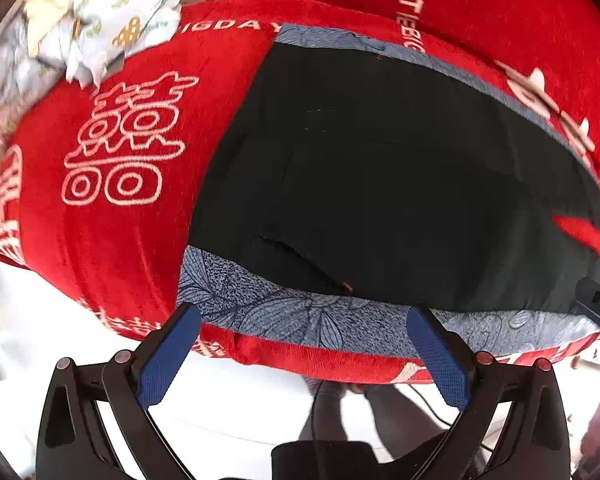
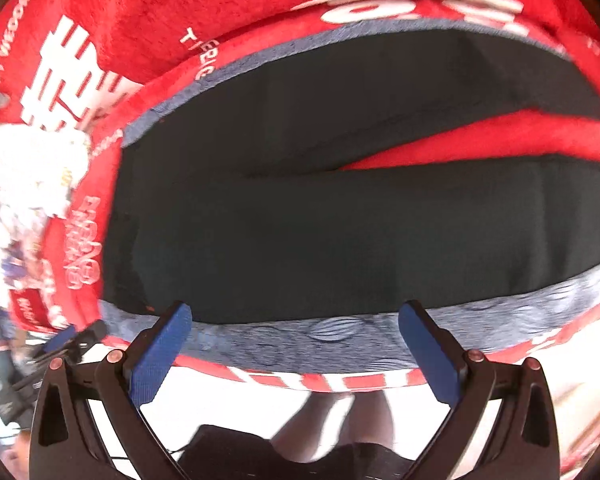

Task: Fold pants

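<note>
Black pants (image 1: 400,184) flat on red blanket (image 1: 120,240), blue floral trim (image 1: 292,316) along near edge; left gripper (image 1: 304,340) wide, empty, at trim; right gripper (image 2: 296,344) likewise; legs split, red between.

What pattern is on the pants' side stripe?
A blue-grey leaf print on the side stripe of the pants, clearest in the left wrist view.

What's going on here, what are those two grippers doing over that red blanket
A person holds a two-finger gripper in each hand over dark pants spread flat on a red blanket. The pants have a blue-grey patterned band along the near edge, and the two legs part in a V. The left gripper and right gripper are both open at that near edge, gripping nothing. No fold shows yet.
</note>
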The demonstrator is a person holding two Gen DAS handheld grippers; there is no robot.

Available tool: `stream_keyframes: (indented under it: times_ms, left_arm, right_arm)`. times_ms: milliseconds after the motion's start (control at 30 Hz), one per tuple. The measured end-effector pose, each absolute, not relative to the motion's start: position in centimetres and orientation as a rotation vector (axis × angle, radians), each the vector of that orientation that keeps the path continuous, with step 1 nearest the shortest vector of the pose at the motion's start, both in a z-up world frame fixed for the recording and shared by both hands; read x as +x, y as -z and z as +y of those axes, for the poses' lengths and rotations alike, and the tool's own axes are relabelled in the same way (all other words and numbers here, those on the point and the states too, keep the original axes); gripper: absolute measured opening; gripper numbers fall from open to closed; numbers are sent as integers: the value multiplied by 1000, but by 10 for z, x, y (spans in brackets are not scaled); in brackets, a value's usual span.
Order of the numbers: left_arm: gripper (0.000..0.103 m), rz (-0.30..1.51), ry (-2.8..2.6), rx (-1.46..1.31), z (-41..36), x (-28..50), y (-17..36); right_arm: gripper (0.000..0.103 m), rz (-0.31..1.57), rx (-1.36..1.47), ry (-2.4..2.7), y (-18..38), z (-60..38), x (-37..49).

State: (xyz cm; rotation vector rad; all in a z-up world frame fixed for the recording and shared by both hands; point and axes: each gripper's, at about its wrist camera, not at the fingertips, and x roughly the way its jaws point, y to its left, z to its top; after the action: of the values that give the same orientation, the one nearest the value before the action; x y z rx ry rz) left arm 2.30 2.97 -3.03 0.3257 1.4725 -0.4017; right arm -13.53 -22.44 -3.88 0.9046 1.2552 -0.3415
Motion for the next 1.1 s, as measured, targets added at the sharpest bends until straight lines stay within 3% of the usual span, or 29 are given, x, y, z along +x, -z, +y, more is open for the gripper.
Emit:
stream_keyframes:
  times_ms: [133,267,300,433,600,900,1033,1100]
  left_arm:
    - [103,1517,478,194,49,28,47]
    - [103,1572,529,98,69,24,70]
    - [103,1590,535,63,76,21,77]
    - [103,1688,530,-61,95,10,107]
    - [103,1678,555,-195,92,22,130]
    - [103,1620,630,-176,61,34,125]
    - [94,1643,608,-165,57,37,134]
    - [81,1636,592,-163,59,41,131]
  right_arm:
    - [101,1176,1078,180,58,-221,-141]
    - [77,1149,1303,46,95,-211,-159]
    - [76,1148,1363,18,107,-208,-166]
    - [76,1150,1465,-24,137,-194,-194]
    - [76,1163,1485,-27,163,-187,-209]
    - [77,950,1576,-38,165,-197,-207]
    - [77,875,1638,-21,167,-196,-216]
    - [77,847,1666,-11,167,-199,-218]
